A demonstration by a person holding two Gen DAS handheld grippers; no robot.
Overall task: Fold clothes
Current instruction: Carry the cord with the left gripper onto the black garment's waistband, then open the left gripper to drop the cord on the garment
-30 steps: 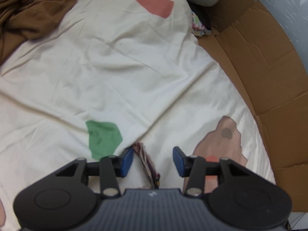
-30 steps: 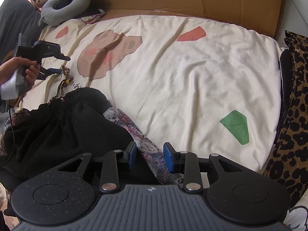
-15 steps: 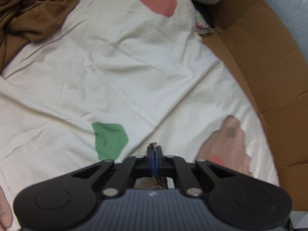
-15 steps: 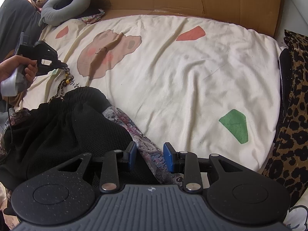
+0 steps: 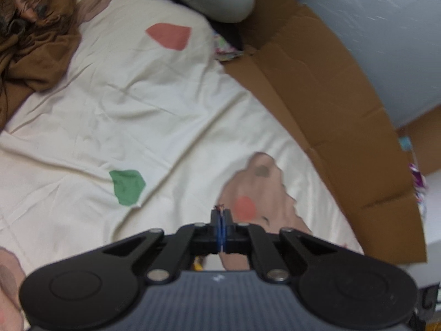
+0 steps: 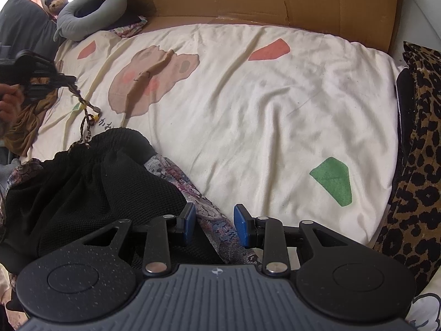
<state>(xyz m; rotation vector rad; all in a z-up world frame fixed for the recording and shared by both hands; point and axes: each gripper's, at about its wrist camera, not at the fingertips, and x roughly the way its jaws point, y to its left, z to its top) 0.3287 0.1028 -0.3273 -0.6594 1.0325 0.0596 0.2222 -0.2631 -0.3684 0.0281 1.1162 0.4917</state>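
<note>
The garment [image 6: 91, 193], a black mesh piece with a floral patterned border, lies bunched at the near left corner of the bed [image 6: 275, 127], and what the coming move turns on is how it runs between the two claws. The left gripper [image 6: 66, 78] is clenched on the braided cord [image 6: 85, 113] of the garment; in the left wrist view a wisp of cord pokes out between its pressed pads [image 5: 217, 226]. From the right wrist view that cord slants down from the claw to the waistband, so the cloth's long axis appears to run from the far left edge of the bed toward the near edge, where the right gripper [image 6: 215, 222] waits. Its jaws stand apart, released, with the floral border passing between them (the pads do not seem to press it). The right hand is the nearer one to the bulk of the cloth; the left holds only the thin cord end
</note>
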